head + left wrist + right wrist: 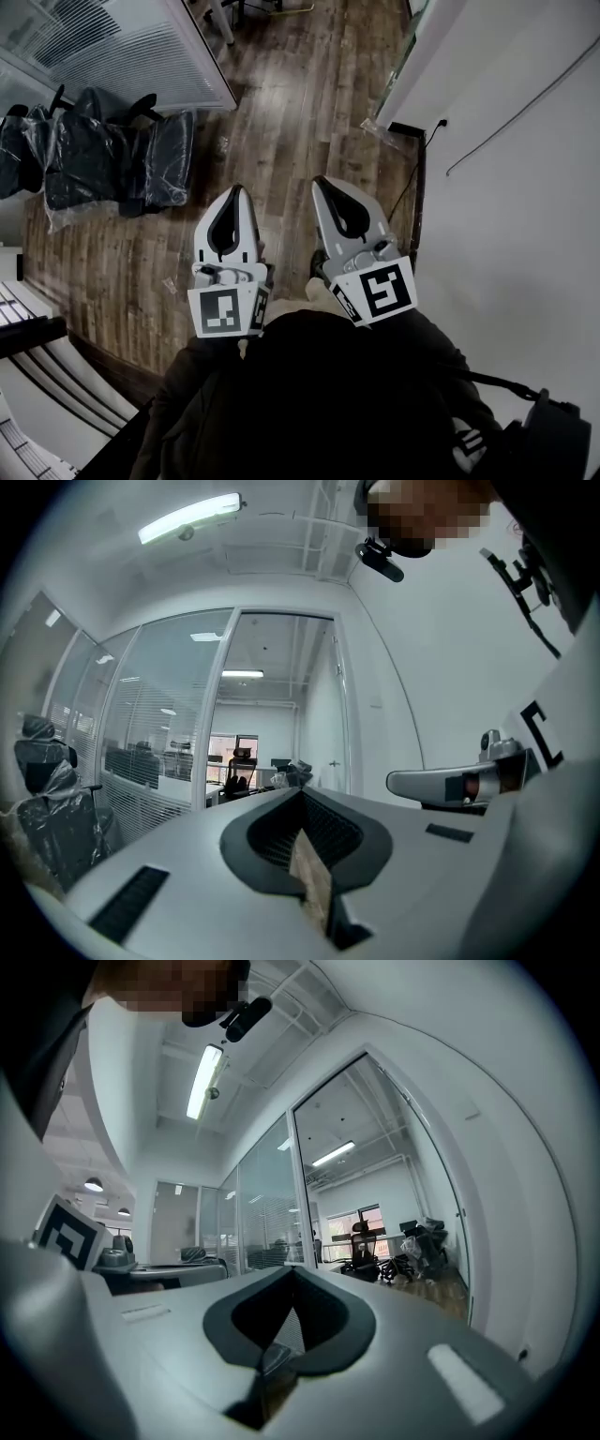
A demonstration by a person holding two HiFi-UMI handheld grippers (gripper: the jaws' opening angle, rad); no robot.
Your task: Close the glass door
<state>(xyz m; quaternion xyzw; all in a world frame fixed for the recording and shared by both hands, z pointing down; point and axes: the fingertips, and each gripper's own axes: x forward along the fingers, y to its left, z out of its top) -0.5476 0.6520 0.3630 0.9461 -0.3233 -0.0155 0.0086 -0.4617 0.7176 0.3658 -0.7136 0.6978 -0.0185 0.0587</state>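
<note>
The glass door (pixel 405 52) shows at the top right of the head view as a greenish glass edge in a white frame, standing away from me beside the white wall. In the left gripper view an open doorway (pixel 274 705) lies ahead between glass panes. My left gripper (pixel 234 190) and right gripper (pixel 321 182) are held side by side over the wooden floor, short of the door and touching nothing. Both are shut with empty jaws. Each gripper view looks along its own closed jaws, the left gripper (pixel 302 794) and the right gripper (pixel 292 1274).
A glass partition with blinds (pixel 141 47) runs along the top left. Office chairs wrapped in plastic (pixel 103 155) stand at the left. The white wall (pixel 516 187) with a cable and a socket (pixel 441 122) closes off the right side. More office chairs (pixel 361 1246) stand beyond the glass.
</note>
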